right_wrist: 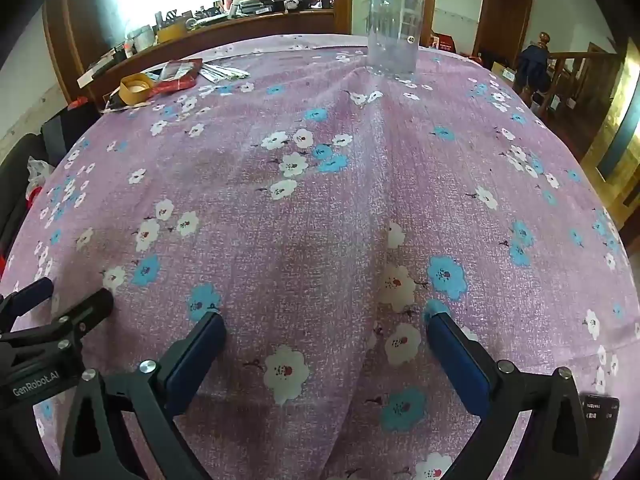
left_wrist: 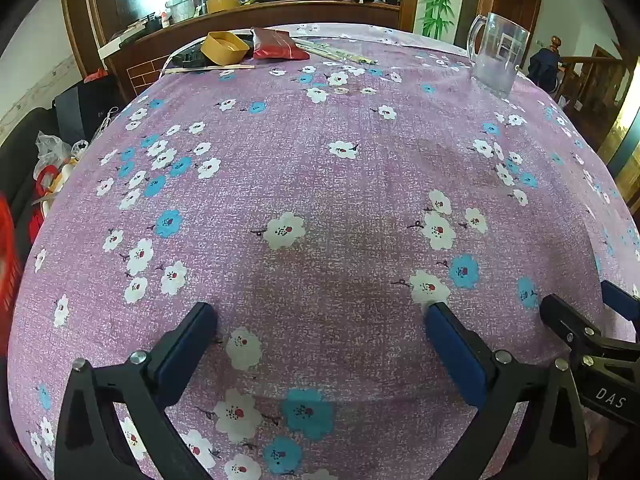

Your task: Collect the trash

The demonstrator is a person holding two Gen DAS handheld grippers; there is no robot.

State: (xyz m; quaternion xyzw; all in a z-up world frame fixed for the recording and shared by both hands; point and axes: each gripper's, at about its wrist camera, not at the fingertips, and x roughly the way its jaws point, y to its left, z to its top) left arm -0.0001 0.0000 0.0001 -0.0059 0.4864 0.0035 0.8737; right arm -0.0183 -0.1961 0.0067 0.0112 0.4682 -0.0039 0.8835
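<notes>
Trash lies at the table's far left: a yellow paper bowl, a red foil wrapper, wooden chopsticks and paper chopstick sleeves. The right wrist view shows the same bowl, wrapper and sleeves. My left gripper is open and empty over the near cloth. My right gripper is open and empty, beside the left one. The right gripper's tips show in the left wrist view, and the left gripper's tips in the right wrist view.
A purple flowered tablecloth covers the table. A clear glass mug stands at the far right, also in the right wrist view. A cluttered wooden counter runs behind. Bags sit left of the table.
</notes>
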